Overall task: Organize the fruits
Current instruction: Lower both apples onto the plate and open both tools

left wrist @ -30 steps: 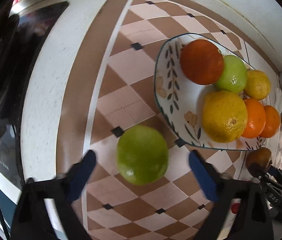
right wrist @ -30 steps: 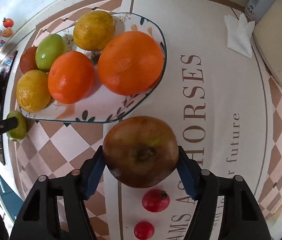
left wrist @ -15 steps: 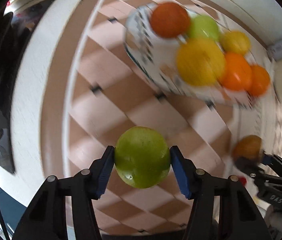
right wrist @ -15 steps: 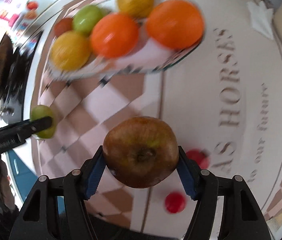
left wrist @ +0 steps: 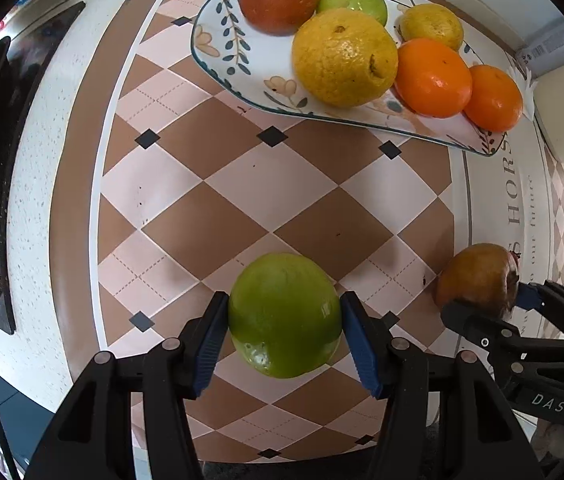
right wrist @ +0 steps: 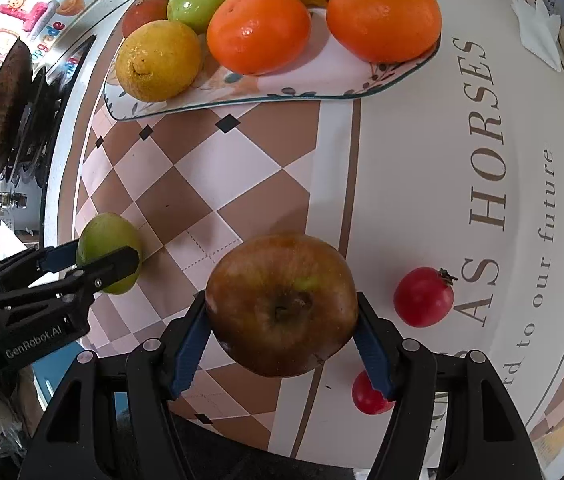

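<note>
L gripper (left wrist: pixel 285 320): clamped on green fruit (left wrist: pixel 284 314), above checkered mat (left wrist: pixel 242 184).
R gripper (right wrist: pixel 282 320): clamped on brown apple (right wrist: pixel 281 303); 2 red fruits (right wrist: pixel 423 297) beside.
Plate (left wrist: pixel 222 52): far; 6 citrus/green fruits in it.

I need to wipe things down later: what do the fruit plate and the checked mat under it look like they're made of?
The plate looks like glazed ceramic: smooth white surface, painted leaves and flowers, thin dark rim. The mat looks like wipeable vinyl or printed plastic, flat with a faint sheen and printed stitch lines, though coated fabric can't be excluded.
</note>
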Tool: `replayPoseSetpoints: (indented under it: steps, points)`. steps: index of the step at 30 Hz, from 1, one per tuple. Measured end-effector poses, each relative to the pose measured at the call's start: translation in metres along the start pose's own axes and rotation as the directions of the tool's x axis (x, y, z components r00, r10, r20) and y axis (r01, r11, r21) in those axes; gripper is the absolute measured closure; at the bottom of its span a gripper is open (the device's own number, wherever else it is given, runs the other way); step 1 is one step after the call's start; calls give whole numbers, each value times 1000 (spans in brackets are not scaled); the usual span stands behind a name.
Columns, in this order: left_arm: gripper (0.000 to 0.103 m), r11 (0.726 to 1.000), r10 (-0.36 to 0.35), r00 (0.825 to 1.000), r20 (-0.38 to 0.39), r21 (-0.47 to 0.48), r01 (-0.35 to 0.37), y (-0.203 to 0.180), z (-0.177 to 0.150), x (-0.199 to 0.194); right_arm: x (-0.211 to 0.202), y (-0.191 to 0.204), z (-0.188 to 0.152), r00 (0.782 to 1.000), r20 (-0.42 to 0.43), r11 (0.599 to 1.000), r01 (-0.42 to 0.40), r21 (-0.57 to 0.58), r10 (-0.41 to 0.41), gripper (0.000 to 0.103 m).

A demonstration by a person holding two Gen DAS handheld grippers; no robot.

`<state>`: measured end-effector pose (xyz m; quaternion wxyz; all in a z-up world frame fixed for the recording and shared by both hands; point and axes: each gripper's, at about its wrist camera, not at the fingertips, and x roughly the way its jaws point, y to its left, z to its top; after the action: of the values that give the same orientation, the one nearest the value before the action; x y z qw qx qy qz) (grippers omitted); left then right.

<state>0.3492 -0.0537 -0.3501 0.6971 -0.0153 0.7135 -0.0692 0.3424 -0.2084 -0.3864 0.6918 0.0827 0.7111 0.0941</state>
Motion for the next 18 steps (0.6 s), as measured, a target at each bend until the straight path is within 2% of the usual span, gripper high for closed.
replayPoseSetpoints:
  steps: [5,10,15,18]
  points:
    - [49,1000,-23,1000,1,-12,23,0,1,-9,-11,5,0,999,35,1000,-11,-15,11,33]
    - [49,997,-67,996,60,-44,70,6,23,-54,-36,10,10,994,95,998,-60,-5,60,33]
    - [49,988,-110,984,141,-94,124,30,67,-96,-81,5,35,975,182,991,-132,11,128,33]
    - [49,987,-90,981,171,-114,111,46,92,-109,-105,-6,64,966,232,993,-120,16,113,33]
